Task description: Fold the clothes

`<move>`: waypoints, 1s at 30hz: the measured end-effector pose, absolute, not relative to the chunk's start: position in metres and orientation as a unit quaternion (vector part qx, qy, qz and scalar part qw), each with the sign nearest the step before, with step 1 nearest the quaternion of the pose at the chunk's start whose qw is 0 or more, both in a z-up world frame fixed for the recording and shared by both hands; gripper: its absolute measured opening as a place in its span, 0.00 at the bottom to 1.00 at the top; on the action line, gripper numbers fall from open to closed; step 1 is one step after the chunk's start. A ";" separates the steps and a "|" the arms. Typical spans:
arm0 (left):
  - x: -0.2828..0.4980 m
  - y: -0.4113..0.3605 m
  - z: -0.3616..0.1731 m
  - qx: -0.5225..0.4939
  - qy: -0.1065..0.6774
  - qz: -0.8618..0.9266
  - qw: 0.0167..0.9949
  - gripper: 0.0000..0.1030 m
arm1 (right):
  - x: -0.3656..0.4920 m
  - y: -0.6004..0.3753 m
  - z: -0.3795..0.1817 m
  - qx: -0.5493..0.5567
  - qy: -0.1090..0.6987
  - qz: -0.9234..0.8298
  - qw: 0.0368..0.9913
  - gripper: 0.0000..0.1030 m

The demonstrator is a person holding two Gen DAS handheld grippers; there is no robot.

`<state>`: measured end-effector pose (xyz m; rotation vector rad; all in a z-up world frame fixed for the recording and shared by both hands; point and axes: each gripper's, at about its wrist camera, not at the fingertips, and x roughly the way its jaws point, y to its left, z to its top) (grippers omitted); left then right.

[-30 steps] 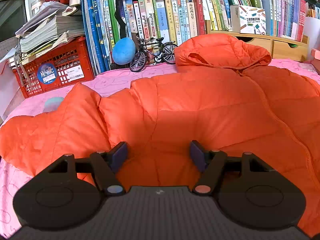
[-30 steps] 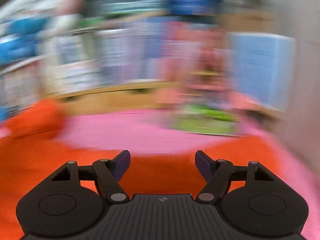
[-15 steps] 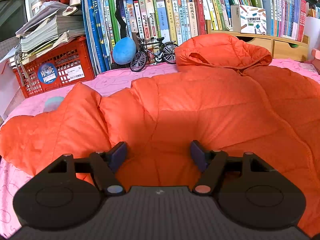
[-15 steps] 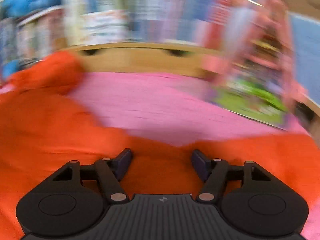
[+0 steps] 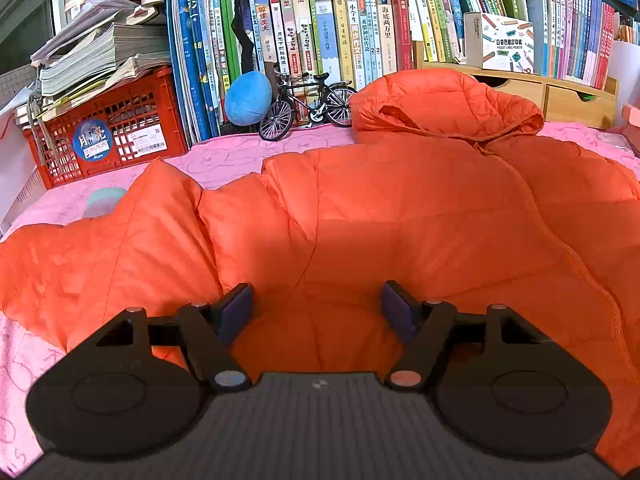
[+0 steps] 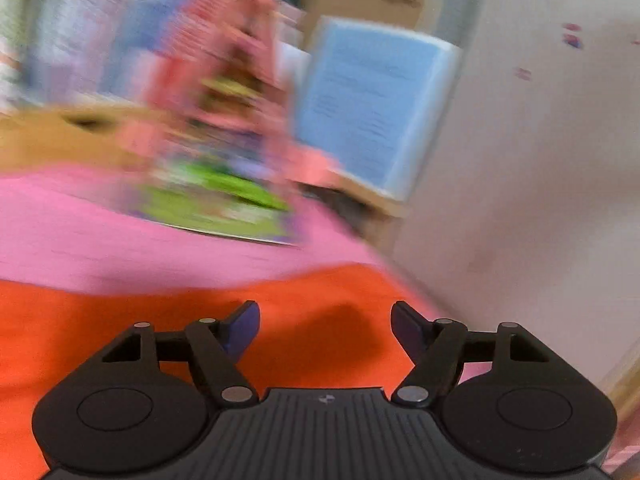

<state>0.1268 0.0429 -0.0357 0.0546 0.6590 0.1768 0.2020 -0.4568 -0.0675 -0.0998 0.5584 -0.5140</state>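
An orange hooded puffer jacket (image 5: 400, 208) lies spread on a pink bedsheet (image 5: 224, 156), hood (image 5: 440, 100) toward the bookshelf, one sleeve (image 5: 100, 248) out to the left. My left gripper (image 5: 316, 308) is open and empty, low over the jacket's lower body. In the right wrist view, which is motion-blurred, my right gripper (image 6: 324, 320) is open and empty over an orange part of the jacket (image 6: 120, 320) near the bed's right edge.
A red crate (image 5: 108, 128) with stacked papers, a row of books (image 5: 320, 32), a blue plush ball (image 5: 248, 98) and a model bicycle (image 5: 308, 106) line the back. A wooden drawer unit (image 5: 560, 96) stands back right. A green book (image 6: 216, 208) and a wall (image 6: 540, 160) lie right.
The left gripper has stayed almost still over the jacket. The right gripper's view has swung left, then back right toward the wall, blurred throughout; its jaws stay open.
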 end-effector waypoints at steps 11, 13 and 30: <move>0.105 0.066 -0.024 -0.002 0.295 0.113 0.949 0.68 | 0.158 -0.244 -0.042 0.039 0.322 0.218 0.921 0.74; 0.089 0.081 -0.016 -0.011 0.274 0.131 0.953 0.69 | 0.156 -0.223 -0.062 0.012 0.340 0.212 0.916 0.75; 0.118 0.323 -0.019 -0.087 0.307 0.387 0.865 0.76 | 0.160 -0.193 -0.088 -0.054 0.338 0.190 0.920 0.90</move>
